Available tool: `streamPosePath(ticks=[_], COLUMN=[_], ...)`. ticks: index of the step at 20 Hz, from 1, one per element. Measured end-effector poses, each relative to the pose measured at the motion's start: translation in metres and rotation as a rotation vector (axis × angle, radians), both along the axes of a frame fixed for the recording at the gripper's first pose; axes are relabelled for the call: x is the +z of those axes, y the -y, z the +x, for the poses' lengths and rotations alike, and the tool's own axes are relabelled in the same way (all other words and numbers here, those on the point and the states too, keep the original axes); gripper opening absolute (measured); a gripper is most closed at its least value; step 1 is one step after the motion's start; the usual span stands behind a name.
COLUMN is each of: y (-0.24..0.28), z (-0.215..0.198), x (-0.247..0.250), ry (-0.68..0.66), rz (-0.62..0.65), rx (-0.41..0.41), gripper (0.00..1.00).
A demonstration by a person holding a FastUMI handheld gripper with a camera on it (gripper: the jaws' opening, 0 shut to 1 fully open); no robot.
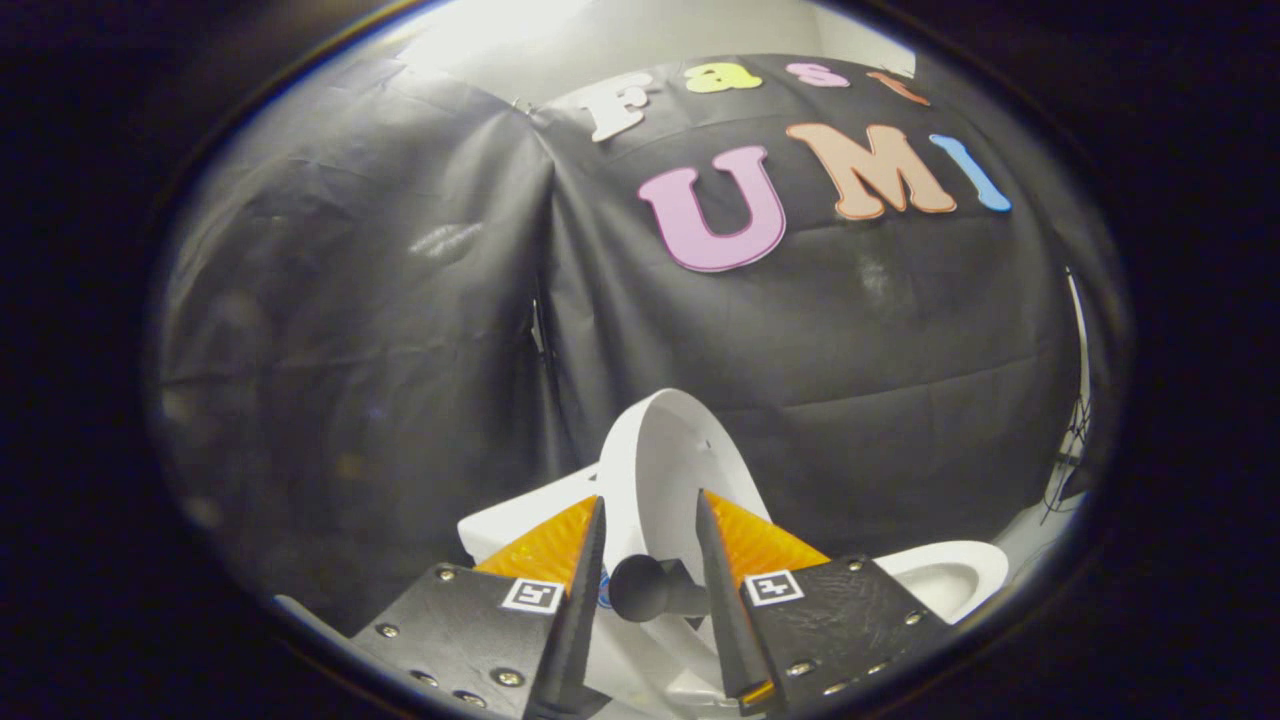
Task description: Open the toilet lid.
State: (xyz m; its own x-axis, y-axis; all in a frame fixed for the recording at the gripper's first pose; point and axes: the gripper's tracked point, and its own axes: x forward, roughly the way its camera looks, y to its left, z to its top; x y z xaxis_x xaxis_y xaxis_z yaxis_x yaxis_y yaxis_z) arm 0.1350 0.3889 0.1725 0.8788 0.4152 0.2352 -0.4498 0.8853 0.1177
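Hand-held gripper (650, 520) fingers stand narrowly apart, flanking a dark knob (640, 588) on the raised toilet lid (655, 470); contact unclear; toilet bowl (950, 575) at 4 o'clock, partly hidden.

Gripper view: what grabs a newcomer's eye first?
The white toilet lid, raised nearly upright just beyond the fingers, against the black cloth wall. Next, a dark round knob sits between the fingers of the gripper; the jaws stand apart, not pressing it. The white toilet bowl rim lies beside the lid.
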Motion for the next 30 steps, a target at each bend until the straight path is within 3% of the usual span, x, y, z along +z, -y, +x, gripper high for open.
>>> streamPosePath(ticks=[3, 8, 11, 16, 22, 26, 30], y=[0.021, 0.108, 0.175, 0.269, 0.349, 0.388, 0.442], z=[-0.013, -0.012, -0.002, 0.009, 0.021, 0.027, 0.036], x=[0.024, 0.04, 0.04, 0.027, -0.015, -0.044, -0.047], ry=[0.068, 0.088, 0.044, -0.041, -0.176, -0.262, -0.241], rz=[0.04, -0.013, -0.047, -0.099, -0.184, -0.215, -0.237], rx=[-0.017, -0.167, -0.269, -0.371, -0.364, -0.289, -0.336], gripper=[0.51, 0.51, 0.51, 0.51, 0.51, 0.52, 0.52])
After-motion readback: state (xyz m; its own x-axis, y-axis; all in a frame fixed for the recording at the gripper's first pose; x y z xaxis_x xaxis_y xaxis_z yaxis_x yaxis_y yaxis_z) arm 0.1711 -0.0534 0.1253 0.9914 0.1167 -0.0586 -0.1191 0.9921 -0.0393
